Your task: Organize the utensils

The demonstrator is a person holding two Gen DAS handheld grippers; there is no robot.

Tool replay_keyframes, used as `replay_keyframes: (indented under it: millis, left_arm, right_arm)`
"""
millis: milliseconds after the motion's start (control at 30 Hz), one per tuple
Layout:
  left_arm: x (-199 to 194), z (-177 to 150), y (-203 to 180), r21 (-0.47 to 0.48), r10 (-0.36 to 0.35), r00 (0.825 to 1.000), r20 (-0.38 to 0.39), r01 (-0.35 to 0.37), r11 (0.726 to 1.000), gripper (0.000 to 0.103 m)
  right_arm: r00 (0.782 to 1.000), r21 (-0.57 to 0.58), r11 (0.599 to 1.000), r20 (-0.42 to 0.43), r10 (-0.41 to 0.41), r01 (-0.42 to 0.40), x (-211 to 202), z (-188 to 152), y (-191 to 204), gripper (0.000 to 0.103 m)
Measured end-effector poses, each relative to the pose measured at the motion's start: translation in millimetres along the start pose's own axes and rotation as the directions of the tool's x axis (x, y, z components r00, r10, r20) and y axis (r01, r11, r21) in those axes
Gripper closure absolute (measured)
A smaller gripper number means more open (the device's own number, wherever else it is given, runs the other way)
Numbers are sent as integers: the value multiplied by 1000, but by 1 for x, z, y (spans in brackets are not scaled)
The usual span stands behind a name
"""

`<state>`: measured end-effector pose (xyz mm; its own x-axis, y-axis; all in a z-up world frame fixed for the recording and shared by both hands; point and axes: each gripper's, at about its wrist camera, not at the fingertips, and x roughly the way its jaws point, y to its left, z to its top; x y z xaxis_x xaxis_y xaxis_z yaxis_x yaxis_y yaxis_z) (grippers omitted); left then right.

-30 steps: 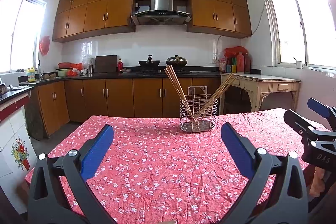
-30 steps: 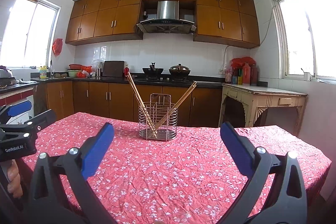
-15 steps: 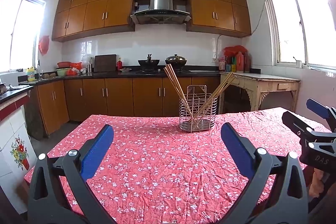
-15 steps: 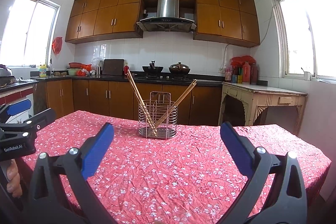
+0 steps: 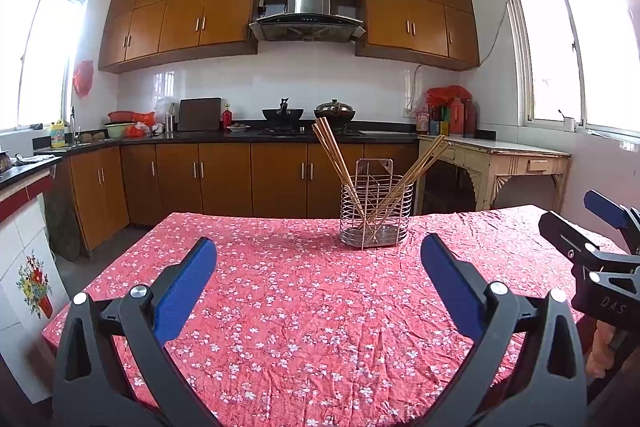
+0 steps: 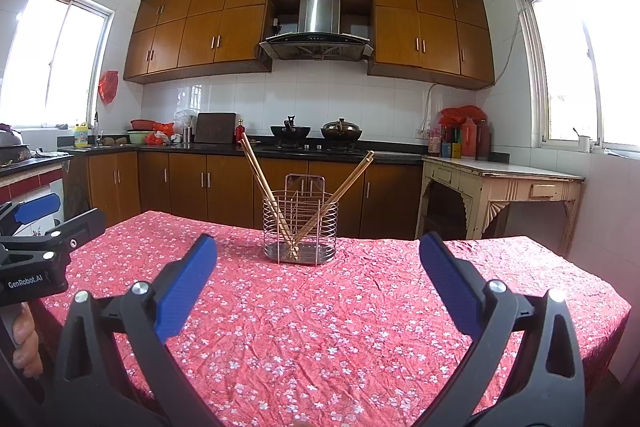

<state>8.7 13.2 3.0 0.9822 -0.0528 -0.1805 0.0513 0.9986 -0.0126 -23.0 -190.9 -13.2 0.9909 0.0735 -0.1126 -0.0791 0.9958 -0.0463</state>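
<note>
While both pairs of fingers are held spread wide with nothing between them, one wire utensil holder (image 5: 375,211) is seen standing upright toward the far middle of the surface (image 5: 280,307), which is covered by a red cloth with small white flowers. Two bundles of chopsticks (image 5: 338,163) are counted in the holder: one bundle leans to the left, the other to the right, and their lower ends cross near its base. How many sticks make up each bundle cannot be told, since they overlap and are partly screened by the wires. The left gripper (image 5: 318,267) is held low over the near edge of the cloth, well apart from the holder; the right gripper (image 6: 318,267) is placed likewise. Each gripper is also caught at the edge of the other camera's view, cut off by the frame, with part of a hand (image 6: 26,343) visible under the left one. Two dark pots (image 6: 316,133) are made out on the stove at the far counter, side by side. The near edge of the surface is hidden behind the gripper bodies in both views, and the small items along the far counter are too small to be identified.
</note>
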Motion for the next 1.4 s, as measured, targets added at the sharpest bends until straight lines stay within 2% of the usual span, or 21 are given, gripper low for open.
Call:
replay_keyframes:
  millis: [1400]
  left_arm:
    - [0, -1, -3, -11, -9, 1000, -12, 9, 1000, 2]
  right_arm:
    - [1000, 1, 1000, -2, -4, 4, 1, 0, 0, 4]
